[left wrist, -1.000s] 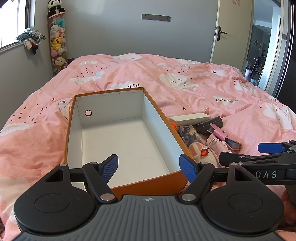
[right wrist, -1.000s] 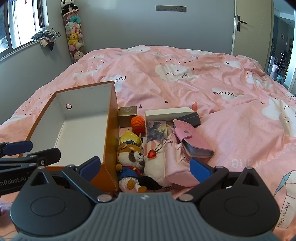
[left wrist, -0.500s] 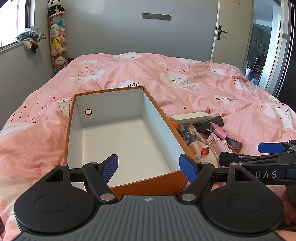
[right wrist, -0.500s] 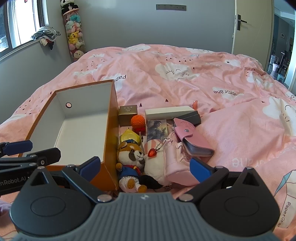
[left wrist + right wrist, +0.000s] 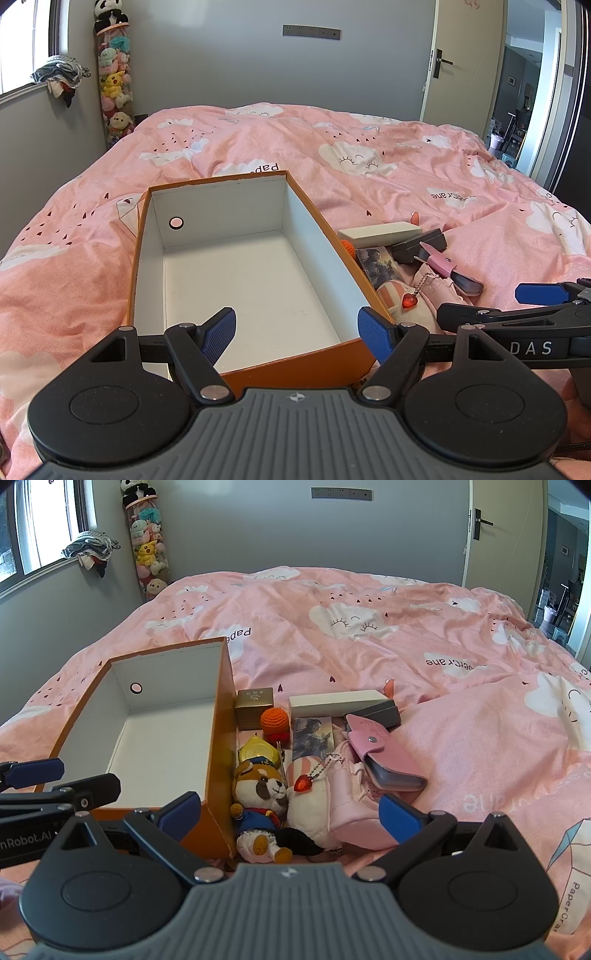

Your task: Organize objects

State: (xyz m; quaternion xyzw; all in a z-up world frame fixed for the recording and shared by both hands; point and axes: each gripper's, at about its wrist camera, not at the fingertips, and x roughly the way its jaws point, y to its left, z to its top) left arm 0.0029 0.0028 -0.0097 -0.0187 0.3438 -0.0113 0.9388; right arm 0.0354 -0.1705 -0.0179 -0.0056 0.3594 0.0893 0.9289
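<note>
An empty orange box [image 5: 325, 236] with a white inside sits on the pink bed; it also shows in the right wrist view [image 5: 218, 716]. My left gripper [image 5: 297, 332] is open and empty over its near edge. My right gripper [image 5: 290, 816] is open and empty above a plush dog [image 5: 260, 794]. Right of the box lie a gold box [image 5: 255, 707], an orange crochet ball [image 5: 275, 720], a picture card [image 5: 314, 738], a white long box [image 5: 338, 703], a dark case [image 5: 376, 712], a pink wallet [image 5: 380, 753], a pink pouch [image 5: 347, 805] and a red heart charm [image 5: 303, 783].
The pink duvet [image 5: 369, 635] covers the whole bed. A column of plush toys [image 5: 147, 554] stands at the far wall by the window. A door [image 5: 498, 535] stands open at the far right.
</note>
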